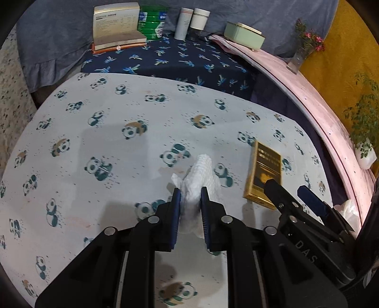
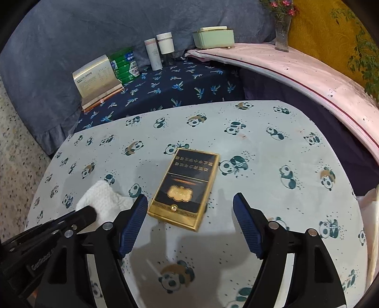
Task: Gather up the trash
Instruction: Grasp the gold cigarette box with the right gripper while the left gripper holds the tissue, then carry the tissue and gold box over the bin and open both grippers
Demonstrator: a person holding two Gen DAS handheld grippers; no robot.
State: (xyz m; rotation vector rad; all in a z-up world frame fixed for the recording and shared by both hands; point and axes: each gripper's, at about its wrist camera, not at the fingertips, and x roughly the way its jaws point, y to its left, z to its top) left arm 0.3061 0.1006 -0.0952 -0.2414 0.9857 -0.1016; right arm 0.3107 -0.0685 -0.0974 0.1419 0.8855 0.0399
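Note:
A crumpled white tissue [image 1: 201, 180] lies on the panda-print tablecloth [image 1: 94, 147]. My left gripper [image 1: 191, 196] is shut on the tissue, its blue pads pressing both sides. A gold and black cigarette pack [image 2: 184, 187] lies flat to the right of the tissue; it also shows in the left wrist view [image 1: 265, 175]. My right gripper [image 2: 189, 203] is open, its fingers just short of the pack's near end, one on each side. The tissue [image 2: 104, 199] and left gripper [image 2: 80, 218] show at the left of the right wrist view.
At the back a dark palm-print cloth [image 1: 165, 61] carries a boxed book [image 1: 116, 26], a green can [image 1: 152, 21], two white bottles [image 1: 191, 21] and a pale green box [image 1: 244, 35]. A pink ledge [image 2: 308, 78] with a flower vase [image 2: 281, 35] runs along the right. A plastic bag [image 1: 348, 210] is at the right edge.

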